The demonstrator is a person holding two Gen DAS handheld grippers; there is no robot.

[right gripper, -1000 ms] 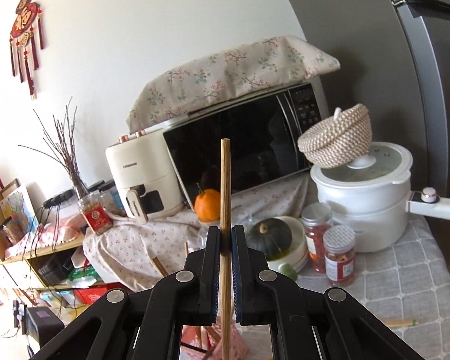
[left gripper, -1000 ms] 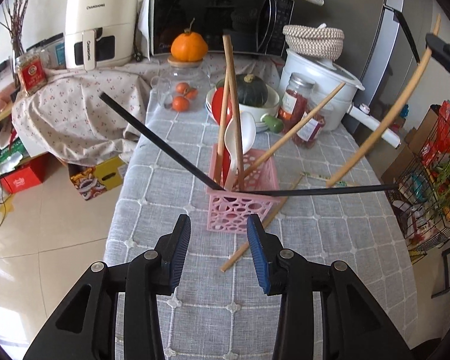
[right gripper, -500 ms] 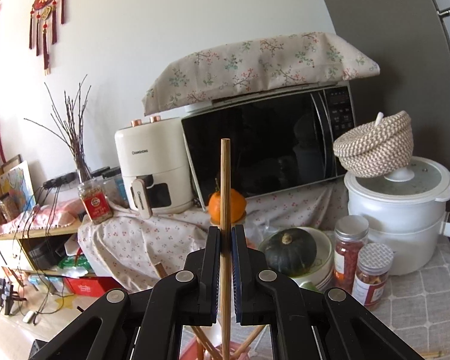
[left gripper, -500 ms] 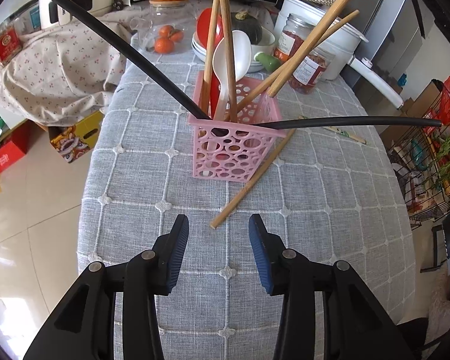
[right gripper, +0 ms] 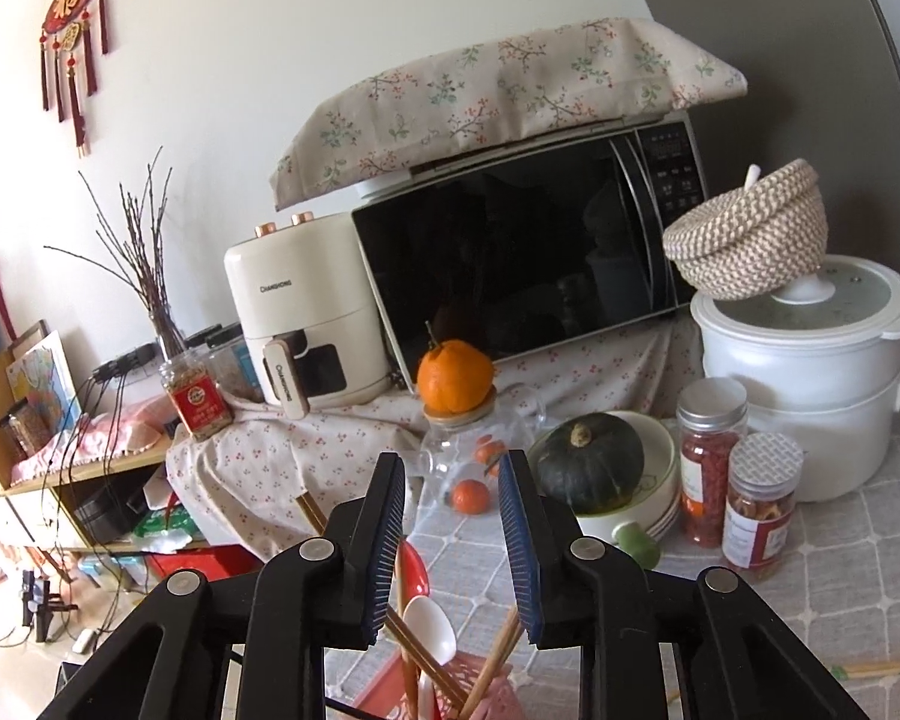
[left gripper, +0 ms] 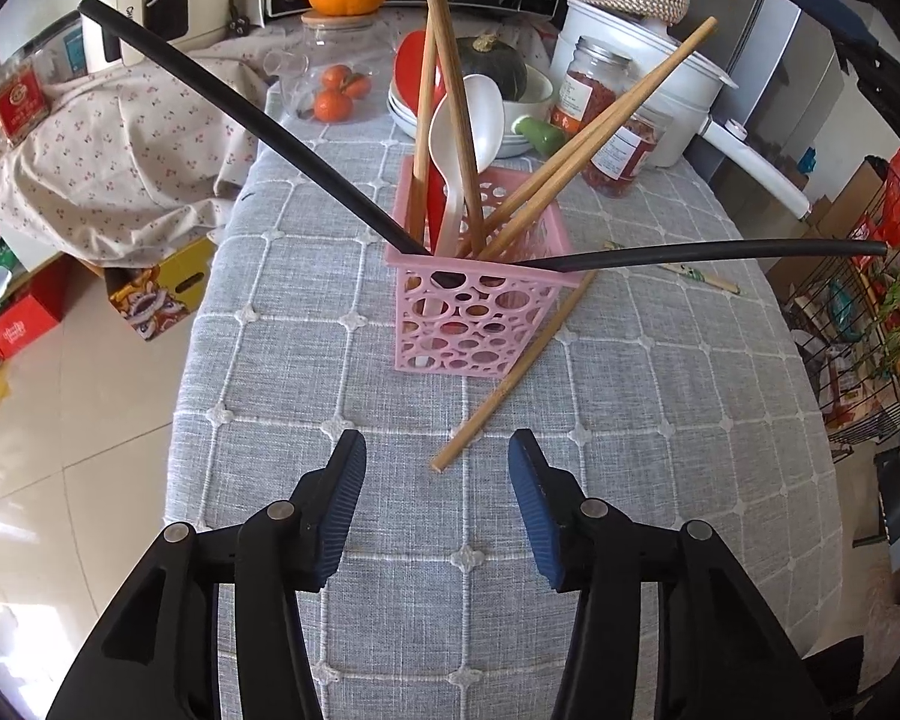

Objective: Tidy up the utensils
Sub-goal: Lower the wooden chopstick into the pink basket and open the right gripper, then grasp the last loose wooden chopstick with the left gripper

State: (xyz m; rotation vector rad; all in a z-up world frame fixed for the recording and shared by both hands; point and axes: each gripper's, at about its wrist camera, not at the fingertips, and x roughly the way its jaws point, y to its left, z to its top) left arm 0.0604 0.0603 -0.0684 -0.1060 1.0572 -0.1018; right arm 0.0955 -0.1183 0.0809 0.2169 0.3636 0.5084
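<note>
Now the left gripper point(left gripper: 437, 483), its empty jaws opening, hangs over the near tip of the loose wooden chopstick point(left gripper: 513, 377) lying against the pink perforated plastic basket point(left gripper: 477, 300); straddle that tip squarely before closing. The right gripper point(right gripper: 453, 531), opening and empty, hovers above the basket.

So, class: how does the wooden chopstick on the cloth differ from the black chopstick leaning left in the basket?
The wooden chopstick lies flat on the cloth, outside the pink basket; the black chopstick stands slanted inside it. One is tan, the other black. Both are long, thin sticks.

Pink basket point(left gripper: 480, 306) upright, chopstick point(left gripper: 513, 375) seemingly alongside.
</note>
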